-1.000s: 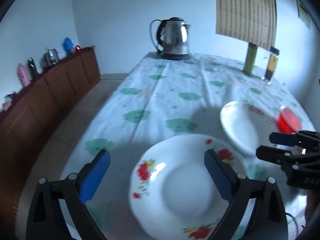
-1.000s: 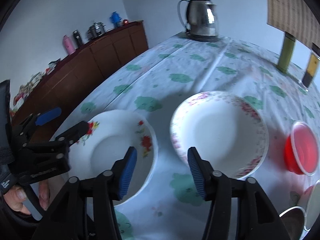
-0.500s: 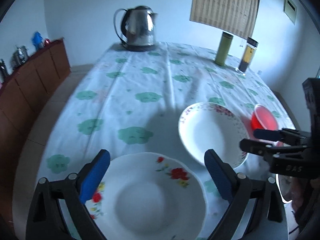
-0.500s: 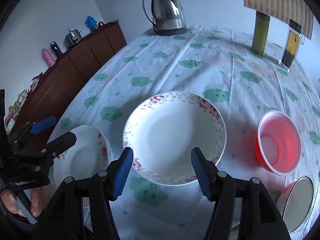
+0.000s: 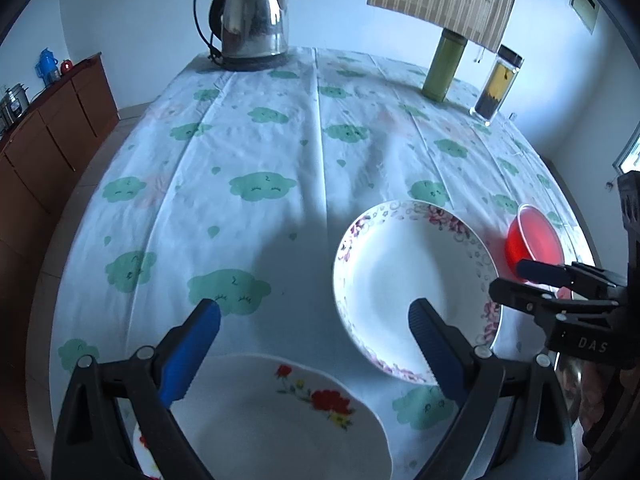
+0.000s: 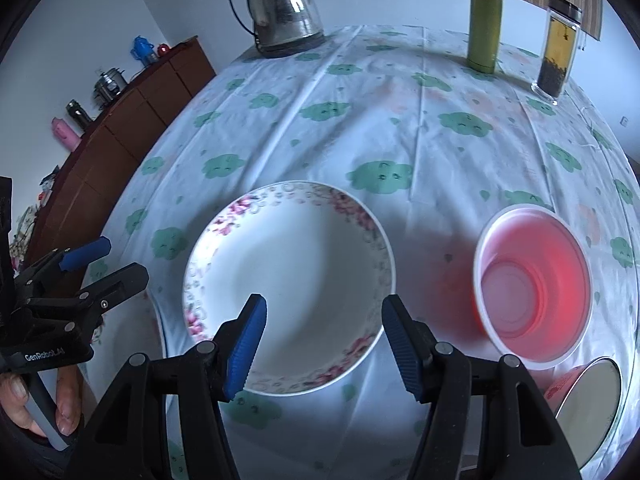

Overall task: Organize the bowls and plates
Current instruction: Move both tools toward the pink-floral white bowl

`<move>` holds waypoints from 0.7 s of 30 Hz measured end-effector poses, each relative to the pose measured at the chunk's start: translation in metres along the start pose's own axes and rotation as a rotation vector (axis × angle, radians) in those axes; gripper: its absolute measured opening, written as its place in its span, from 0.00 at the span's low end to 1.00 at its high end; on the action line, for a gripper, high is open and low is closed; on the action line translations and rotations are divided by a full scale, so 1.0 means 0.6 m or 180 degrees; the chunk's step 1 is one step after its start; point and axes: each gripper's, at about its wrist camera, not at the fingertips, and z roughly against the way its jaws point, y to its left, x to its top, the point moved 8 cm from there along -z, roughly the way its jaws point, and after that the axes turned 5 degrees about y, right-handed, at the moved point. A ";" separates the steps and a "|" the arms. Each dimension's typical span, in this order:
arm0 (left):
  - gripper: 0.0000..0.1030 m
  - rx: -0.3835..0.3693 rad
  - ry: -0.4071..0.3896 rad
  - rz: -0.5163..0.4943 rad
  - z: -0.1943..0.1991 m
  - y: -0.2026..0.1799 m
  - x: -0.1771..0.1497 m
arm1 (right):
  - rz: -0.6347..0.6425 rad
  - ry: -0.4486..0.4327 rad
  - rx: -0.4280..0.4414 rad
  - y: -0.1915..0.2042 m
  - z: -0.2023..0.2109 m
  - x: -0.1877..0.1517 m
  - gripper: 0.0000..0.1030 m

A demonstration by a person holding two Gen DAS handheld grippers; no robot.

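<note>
Plates sit on the table (image 5: 280, 152), two of them side by side. The pink-flower plate (image 6: 288, 292) is white with small flowers round its rim. It looks hard, smooth and easy to break, so I think it could slip and must be held gently. The best place to take hold is the thin rim, with one pad above and one below. The middle is too wide and too flat to pinch.

The right gripper (image 6: 322, 344) hangs just over the near edge of this plate. Its two blue pads stand apart, about half way, and nothing is between them. It does not touch the plate.

The red-flower plate (image 5: 260, 416) lies near the table's front edge, to the left of the first plate. It looks just as hard and slippery. The left gripper (image 5: 314, 354) hangs over its far rim with its pads wide apart and empty.

A red bowl (image 6: 532, 288) stands to the right of the pink-flower plate, close but apart. It looks like thin plastic, so light and bendy. A shiny bowl (image 6: 588, 396) peeks in at the corner beside it.

Far back stand a kettle (image 5: 252, 20), a green bottle (image 5: 444, 64) and a jar (image 5: 498, 80).
</note>
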 end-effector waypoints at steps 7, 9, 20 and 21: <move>0.88 0.0144 0.0145 -0.0115 -0.043 -0.008 0.017 | -0.0099 0.0164 -0.0034 -0.020 -0.028 0.009 0.60; 0.85 0.0126 0.0213 -0.0132 -0.056 -0.012 0.017 | -0.0107 0.0192 -0.0044 -0.023 -0.035 0.010 0.60; 0.74 0.0117 0.0372 -0.0197 -0.091 -0.027 0.022 | -0.0108 0.0269 -0.0068 -0.034 -0.054 0.017 0.54; 0.74 0.0125 0.0378 -0.0201 -0.094 -0.028 0.021 | -0.0096 0.0287 -0.0069 -0.033 -0.058 0.017 0.54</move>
